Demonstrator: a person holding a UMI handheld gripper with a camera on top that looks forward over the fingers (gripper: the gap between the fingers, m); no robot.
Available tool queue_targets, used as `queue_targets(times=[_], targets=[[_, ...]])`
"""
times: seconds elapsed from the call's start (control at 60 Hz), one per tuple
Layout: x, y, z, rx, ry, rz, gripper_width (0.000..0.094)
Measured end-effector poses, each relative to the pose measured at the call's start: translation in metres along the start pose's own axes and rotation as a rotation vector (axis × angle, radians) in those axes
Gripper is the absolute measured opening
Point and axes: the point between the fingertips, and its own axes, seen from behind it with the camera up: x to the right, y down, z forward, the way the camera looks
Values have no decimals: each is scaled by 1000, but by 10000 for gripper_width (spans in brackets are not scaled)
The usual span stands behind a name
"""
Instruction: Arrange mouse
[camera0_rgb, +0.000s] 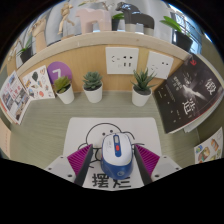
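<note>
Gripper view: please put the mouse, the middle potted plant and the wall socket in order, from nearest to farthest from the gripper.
1. Mouse: between the fingers of the gripper, on the white mat.
2. Middle potted plant: beyond the mat, at the wall.
3. Wall socket: on the wall, above the plants.
</note>
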Motion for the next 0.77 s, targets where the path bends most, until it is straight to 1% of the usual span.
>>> queue_targets(times=[0.017,0.033,0.083,0.233,0.35,0.45,0.55,0.683,0.767], targets=[[-1,-1,-3,-3,5,-9,860],[-3,-3,-7,1,7,-16,870],[-9,-14,-22,30,8,-25,856],[-27,-58,-96,157,18,-26,860],[-39,-87,-163,283,36,-37,860],[-51,-101,-215,376,54,-37,861],[-65,-102,-254,442,68,-13,858],[-85,-83,-287,478,82,4,856],[-97,-65,-300,476,85,12,855]])
